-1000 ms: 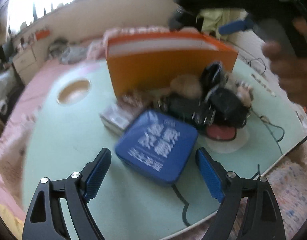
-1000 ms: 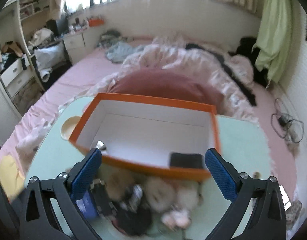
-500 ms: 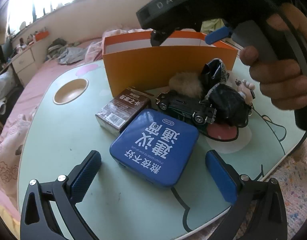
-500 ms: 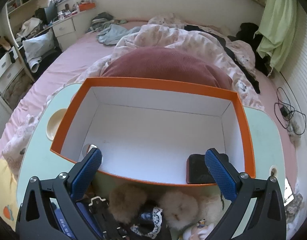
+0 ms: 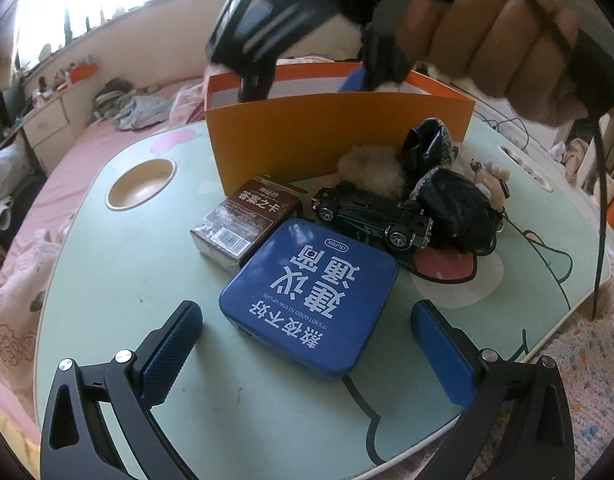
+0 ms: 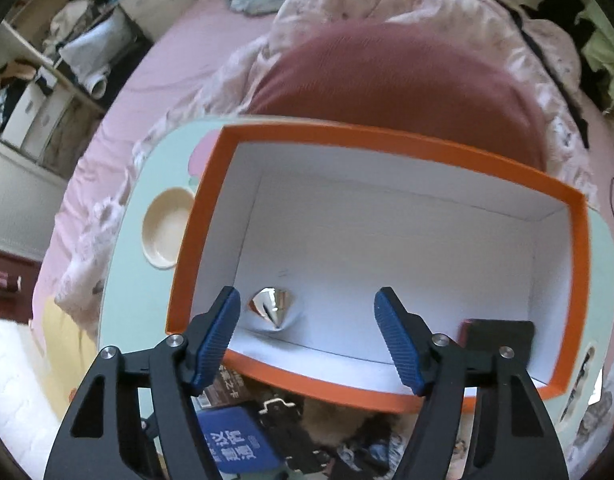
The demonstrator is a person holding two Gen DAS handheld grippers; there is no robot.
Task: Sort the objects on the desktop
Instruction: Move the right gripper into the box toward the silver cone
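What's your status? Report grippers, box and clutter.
Left gripper open, empty, at blue tin. Right gripper closing, nothing between, over orange box. Toy car still outside.

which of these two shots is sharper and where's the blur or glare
Left wrist view is sharper: the print on the blue tin reads clearly, but the window top left is blown out and the hand on the right gripper is soft. Right wrist view is blurred throughout, with a bright glint off the shiny thing in the orange box.
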